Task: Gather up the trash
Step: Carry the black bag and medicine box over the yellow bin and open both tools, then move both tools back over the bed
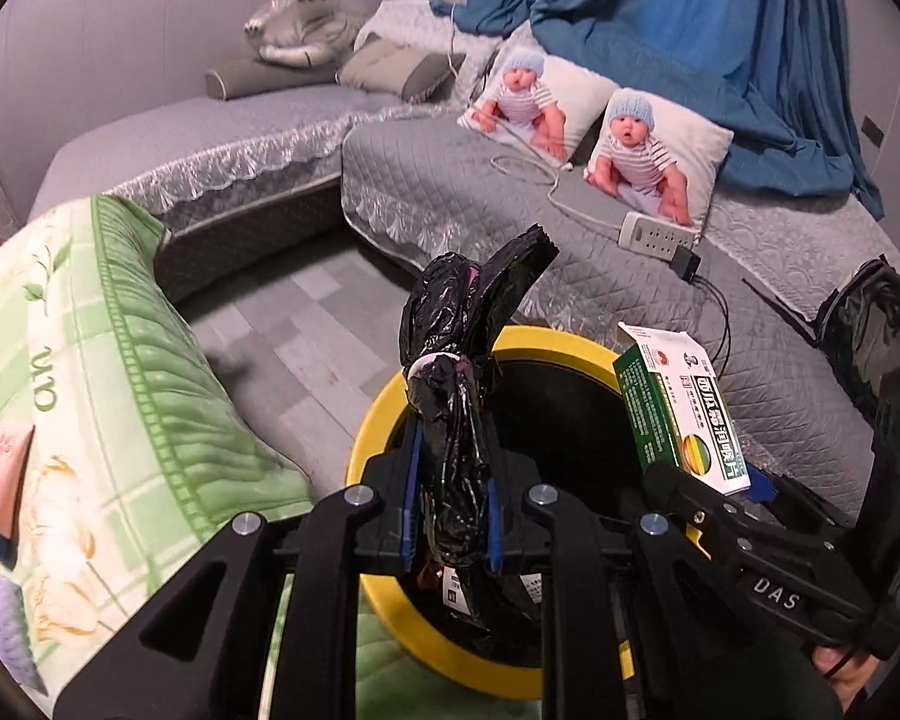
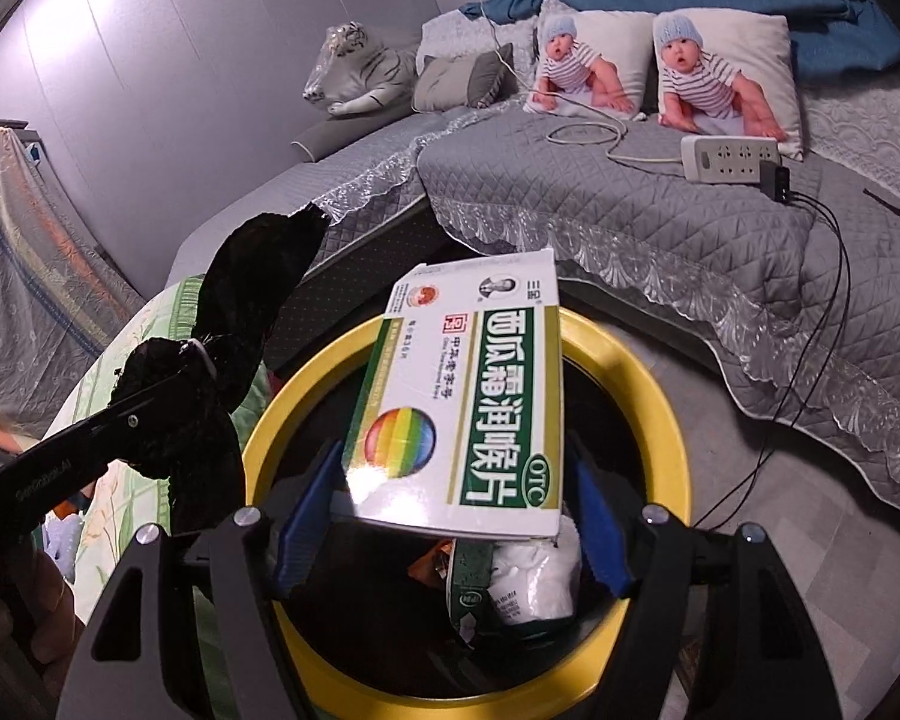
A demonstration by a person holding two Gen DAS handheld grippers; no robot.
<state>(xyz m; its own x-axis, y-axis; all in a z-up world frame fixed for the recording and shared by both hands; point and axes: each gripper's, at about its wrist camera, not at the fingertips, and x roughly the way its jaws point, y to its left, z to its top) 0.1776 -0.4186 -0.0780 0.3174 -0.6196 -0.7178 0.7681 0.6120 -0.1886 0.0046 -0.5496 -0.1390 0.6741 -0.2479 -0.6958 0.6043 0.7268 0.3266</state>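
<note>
Over the yellow bin [image 2: 660, 402] we have both grippers working. Our right gripper [image 2: 450, 516] has its blue pads [image 2: 306, 516] set either side of a green-and-white medicine box [image 2: 468, 396], but whether they pinch it or have just let go we cannot tell; a gap shows on the right side. Box long axis runs 6 to 12 o'clock from the tool, far end past the rim at 12, near end right above the opening. White wadding and wrappers [image 2: 534, 582] already lie inside, below it.

Our left gripper [image 1: 450, 516] is pressed together on the gathered neck of the black bag [image 1: 456, 420], its handles [image 1: 510, 264] sticking up toward 1 o'clock, at the bin's 9 o'clock side. Right tool is the nearer one to the box.

We judge the drop needs only a spread of the pads; the opening looks wider than the box. Room: green quilt [image 1: 120, 360] close at 9, grey sofa [image 2: 690, 228] at 12 to 3, bare floor between. Risk: box tipping onto the far rim.
</note>
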